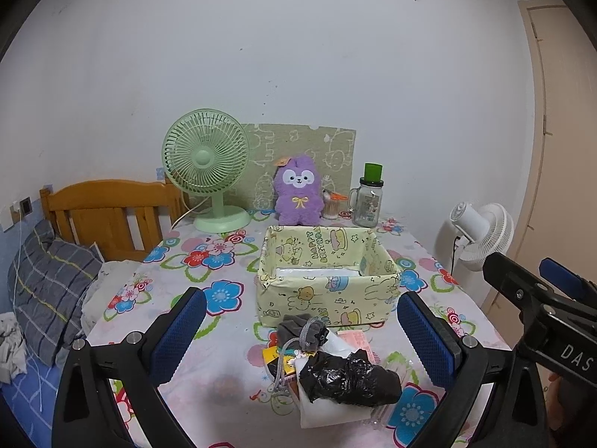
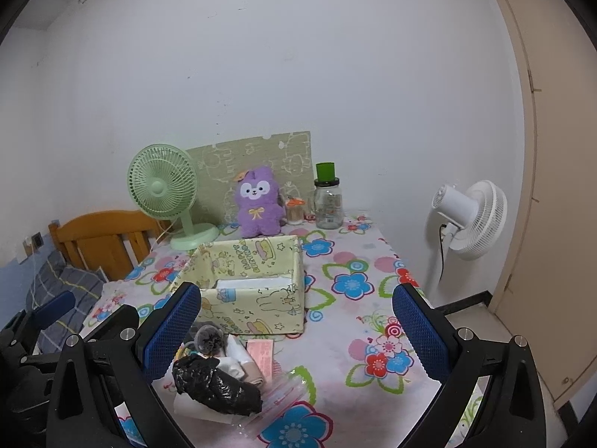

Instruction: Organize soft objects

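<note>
A pile of soft things lies on the floral tablecloth in front of a yellow cartoon-print box [image 1: 328,295] [image 2: 257,308]: a crumpled black plastic bag [image 1: 349,379] [image 2: 218,386], a grey drawstring pouch [image 1: 302,330] [image 2: 209,338], white packets and a pink packet [image 2: 261,356]. The box holds a white packet [image 1: 317,272]. My left gripper [image 1: 298,332] is open, its blue pads either side of the pile, above it. My right gripper [image 2: 296,330] is open, right of the pile; its side also shows in the left wrist view [image 1: 537,298].
At the table's back stand a green desk fan [image 1: 207,166] [image 2: 164,190], a purple plush toy [image 1: 298,194] [image 2: 257,201], a glass jar with a green lid [image 1: 369,196] and a toothpick holder [image 1: 330,203]. A bed lies left, a white floor fan [image 2: 470,218] right.
</note>
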The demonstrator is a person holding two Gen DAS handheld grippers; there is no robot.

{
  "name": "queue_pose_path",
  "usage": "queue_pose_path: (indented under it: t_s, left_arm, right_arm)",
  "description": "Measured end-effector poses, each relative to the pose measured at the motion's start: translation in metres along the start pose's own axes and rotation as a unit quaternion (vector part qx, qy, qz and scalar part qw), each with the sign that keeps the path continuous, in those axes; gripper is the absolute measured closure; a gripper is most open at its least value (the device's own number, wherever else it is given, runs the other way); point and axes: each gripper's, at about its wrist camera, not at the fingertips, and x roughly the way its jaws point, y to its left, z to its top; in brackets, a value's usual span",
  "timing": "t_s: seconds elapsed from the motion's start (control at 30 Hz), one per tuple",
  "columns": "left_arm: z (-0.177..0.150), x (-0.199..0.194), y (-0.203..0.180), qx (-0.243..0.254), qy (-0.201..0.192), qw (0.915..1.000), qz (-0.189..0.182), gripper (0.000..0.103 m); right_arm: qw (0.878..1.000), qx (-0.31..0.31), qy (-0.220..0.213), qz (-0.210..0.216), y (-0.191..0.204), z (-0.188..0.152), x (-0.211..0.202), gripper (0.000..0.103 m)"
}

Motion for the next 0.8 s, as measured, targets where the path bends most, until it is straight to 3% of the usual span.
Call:
queue_pose_path:
  t_s: [0.8]
  left_arm:
    - [-0.0074, 0.0029, 0.0038, -0.005, 0.004, 1.0, -0.007, 0.0]
  right_arm:
    - [1.0, 0.004, 0.009, 0.017, 0.0066, -0.0059, 0.0052, 0.0]
